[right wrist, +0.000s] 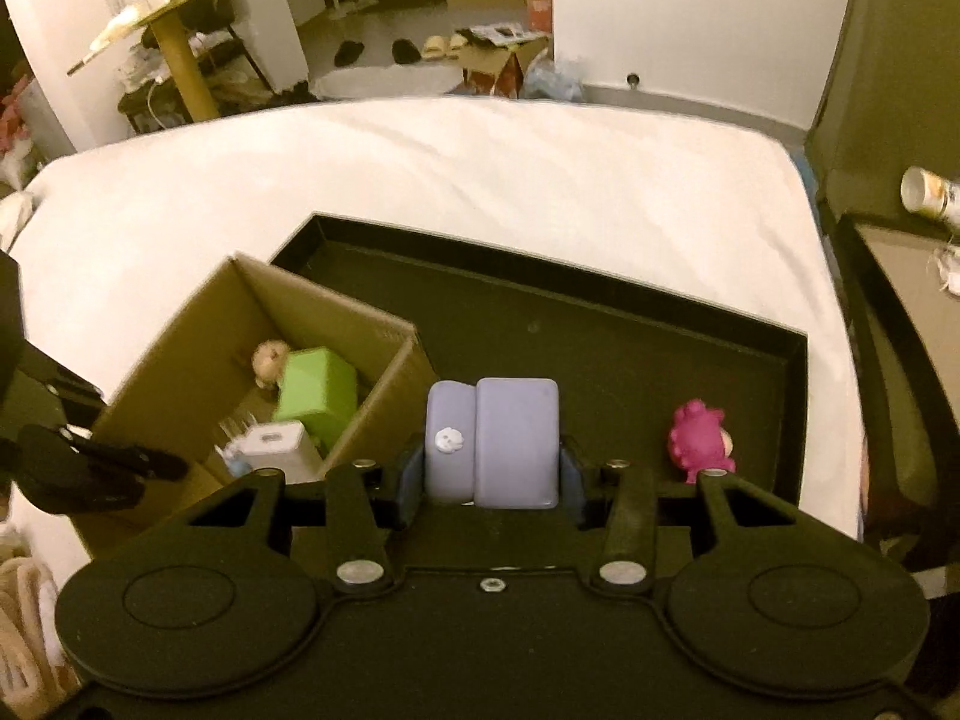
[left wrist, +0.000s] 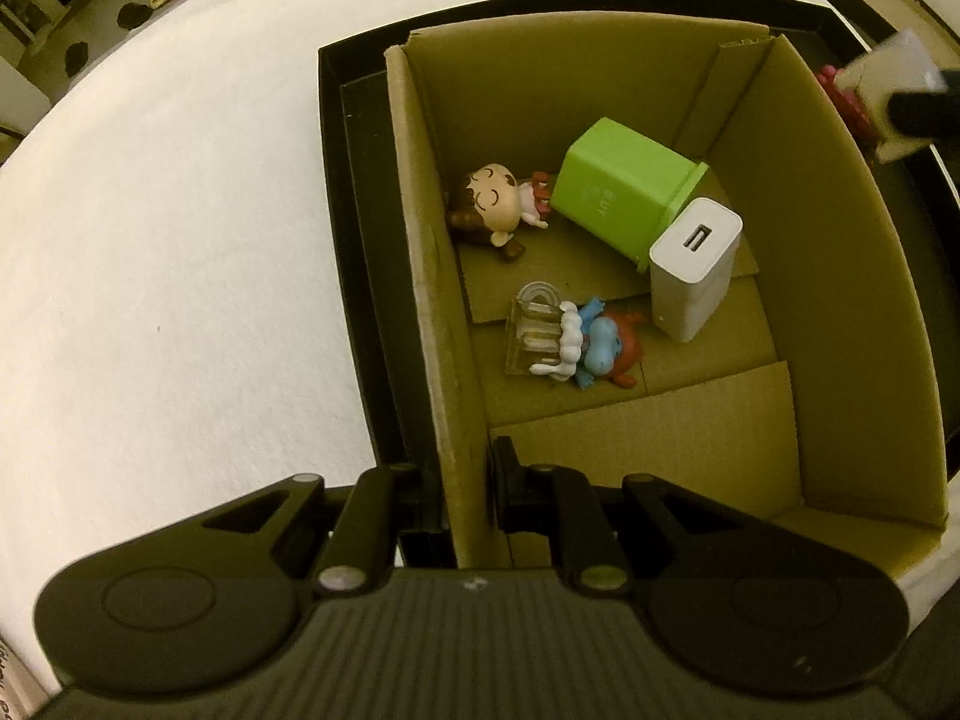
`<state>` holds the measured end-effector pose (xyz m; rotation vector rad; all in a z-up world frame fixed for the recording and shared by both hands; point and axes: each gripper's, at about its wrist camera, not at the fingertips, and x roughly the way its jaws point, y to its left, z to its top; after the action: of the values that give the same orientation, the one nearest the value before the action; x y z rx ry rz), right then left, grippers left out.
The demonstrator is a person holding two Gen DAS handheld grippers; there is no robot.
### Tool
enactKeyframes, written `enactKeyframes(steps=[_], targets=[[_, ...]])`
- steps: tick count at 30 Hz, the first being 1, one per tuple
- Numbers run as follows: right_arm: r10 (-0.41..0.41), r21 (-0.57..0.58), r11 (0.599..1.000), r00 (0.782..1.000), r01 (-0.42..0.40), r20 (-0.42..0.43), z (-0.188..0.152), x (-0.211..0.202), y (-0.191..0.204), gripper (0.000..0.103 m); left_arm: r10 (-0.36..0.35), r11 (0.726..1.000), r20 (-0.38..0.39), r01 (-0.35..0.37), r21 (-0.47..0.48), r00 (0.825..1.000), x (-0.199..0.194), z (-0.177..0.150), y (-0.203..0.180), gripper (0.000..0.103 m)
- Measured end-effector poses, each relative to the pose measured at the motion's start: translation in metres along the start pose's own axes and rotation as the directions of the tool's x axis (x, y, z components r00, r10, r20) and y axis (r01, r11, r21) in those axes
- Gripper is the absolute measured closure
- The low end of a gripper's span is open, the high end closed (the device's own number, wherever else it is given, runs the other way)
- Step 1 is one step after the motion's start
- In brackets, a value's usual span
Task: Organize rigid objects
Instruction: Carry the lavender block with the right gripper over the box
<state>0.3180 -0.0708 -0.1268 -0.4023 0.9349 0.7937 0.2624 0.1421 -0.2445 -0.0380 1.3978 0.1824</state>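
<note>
Through the left wrist camera, the left tool (left wrist: 459, 498) is clenching the near wall of the cardboard box (left wrist: 420, 276), one finger outside that wall and the other inside. The box is sitting in a black tray (left wrist: 354, 252), which is lying on a white bed (left wrist: 180, 270). Inside the box, a green bin (left wrist: 624, 195) is lying on its side toward the far end. A white charger (left wrist: 693, 267) is standing against the bin's rim, its port facing up. A brown-haired doll (left wrist: 492, 207) is lying beside the bin's base, close to the box's left wall. A blue figurine (left wrist: 594, 348) with a clear stand is lying on the box floor, nearer to the tool than the charger. Beyond the box's right wall, a pink toy (left wrist: 840, 96) is partly showing behind the other tool.

Through the right wrist camera, the right tool (right wrist: 489, 468) is grasping a lavender block-shaped toy (right wrist: 492, 441) between its fingers, holding it just right of the box (right wrist: 180, 348) and above the tray (right wrist: 600, 330). The bin (right wrist: 315, 390), the charger (right wrist: 276, 447) and the doll (right wrist: 270, 360) are showing inside the box. The pink toy (right wrist: 699, 435) is standing in the tray, to the right of the box and apart from it. The bed (right wrist: 480, 168) is spreading out beyond the tray.
</note>
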Motion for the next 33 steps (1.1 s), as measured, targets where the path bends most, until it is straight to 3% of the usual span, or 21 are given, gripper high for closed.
enactKeyframes(steps=[8,16,25,33], targets=[[0.028,-0.030,0.999,0.997,-0.026,0.066,0.020,-0.024,0.018,0.059,-0.006,1.000,0.004,0.006,-0.004,1.000,0.001,-0.002,-0.002,0.091],[0.087,-0.073,0.994,0.993,-0.081,0.080,0.036,-0.029,0.042,0.059,-0.009,1.000,0.004,0.009,-0.008,1.000,0.001,-0.003,-0.003,0.091],[0.170,-0.145,0.975,0.985,-0.169,-0.007,0.040,-0.015,0.074,0.059,-0.025,1.000,0.008,0.025,-0.017,1.000,0.001,-0.006,-0.012,0.091],[0.185,-0.170,0.965,0.976,-0.202,-0.113,0.031,0.002,0.095,0.059,-0.038,0.999,0.019,0.039,-0.021,0.999,0.001,-0.011,-0.016,0.091]])
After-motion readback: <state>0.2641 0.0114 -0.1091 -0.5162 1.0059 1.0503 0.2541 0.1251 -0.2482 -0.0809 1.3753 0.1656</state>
